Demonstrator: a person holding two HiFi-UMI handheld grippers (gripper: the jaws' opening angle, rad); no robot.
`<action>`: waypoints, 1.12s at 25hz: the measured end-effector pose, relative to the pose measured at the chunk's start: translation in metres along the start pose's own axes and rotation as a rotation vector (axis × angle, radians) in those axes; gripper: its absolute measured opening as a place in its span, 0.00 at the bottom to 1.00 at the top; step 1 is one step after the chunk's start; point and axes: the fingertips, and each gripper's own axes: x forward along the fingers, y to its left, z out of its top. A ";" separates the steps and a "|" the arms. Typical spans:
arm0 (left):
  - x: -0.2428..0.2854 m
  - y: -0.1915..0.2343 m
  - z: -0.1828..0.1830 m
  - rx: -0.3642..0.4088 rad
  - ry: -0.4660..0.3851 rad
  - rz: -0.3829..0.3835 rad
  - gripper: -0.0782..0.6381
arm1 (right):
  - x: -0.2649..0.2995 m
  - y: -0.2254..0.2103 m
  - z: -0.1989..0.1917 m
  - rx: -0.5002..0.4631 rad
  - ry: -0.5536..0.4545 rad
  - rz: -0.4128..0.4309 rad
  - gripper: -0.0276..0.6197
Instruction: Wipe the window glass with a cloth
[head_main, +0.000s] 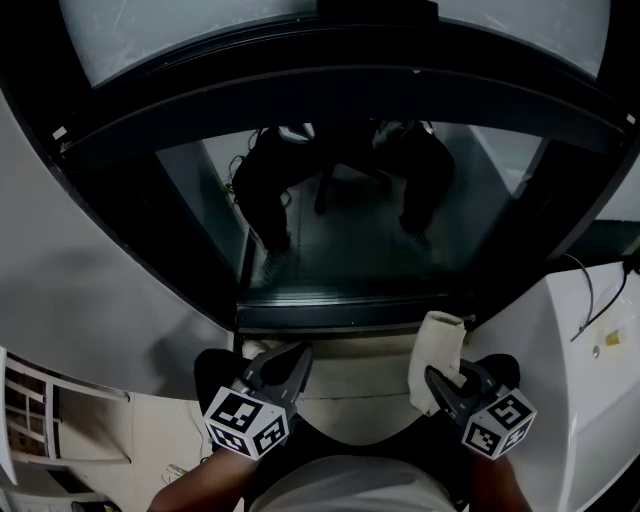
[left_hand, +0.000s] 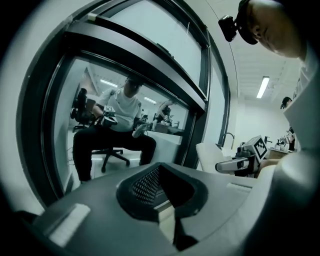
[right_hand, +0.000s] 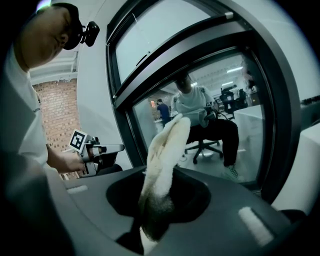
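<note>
What stands around: a dark window frame (head_main: 330, 85) rings the window glass (head_main: 340, 230); its lower rail and a pale sill (head_main: 350, 355) lie between the grippers and the pane; a white counter (head_main: 570, 380) with a thin cable (head_main: 590, 300) sits at the right
Beyond the glass: a seated person (right_hand: 200, 112) on an office chair (right_hand: 202, 145)
Count: two grippers, one cloth, one pane
Left gripper (head_main: 290, 362): low before the sill, jaws drawn nearly together with nothing between them
Right gripper (head_main: 445, 390): jaws clamped on the cloth's lower end
Cloth (right_hand: 162, 155): cream, fleecy, folded into a long strip that stands up out of the jaws, its tip near the lower rail, below the glass
</note>
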 end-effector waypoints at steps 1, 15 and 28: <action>0.005 0.002 0.003 0.014 -0.004 -0.004 0.13 | 0.002 -0.001 0.003 -0.008 0.002 -0.004 0.18; 0.084 0.051 0.076 0.115 -0.141 0.013 0.13 | 0.050 -0.029 0.075 -0.262 -0.044 -0.093 0.18; 0.132 0.076 0.065 0.244 -0.121 -0.019 0.13 | 0.093 -0.038 0.122 -0.719 0.014 -0.221 0.18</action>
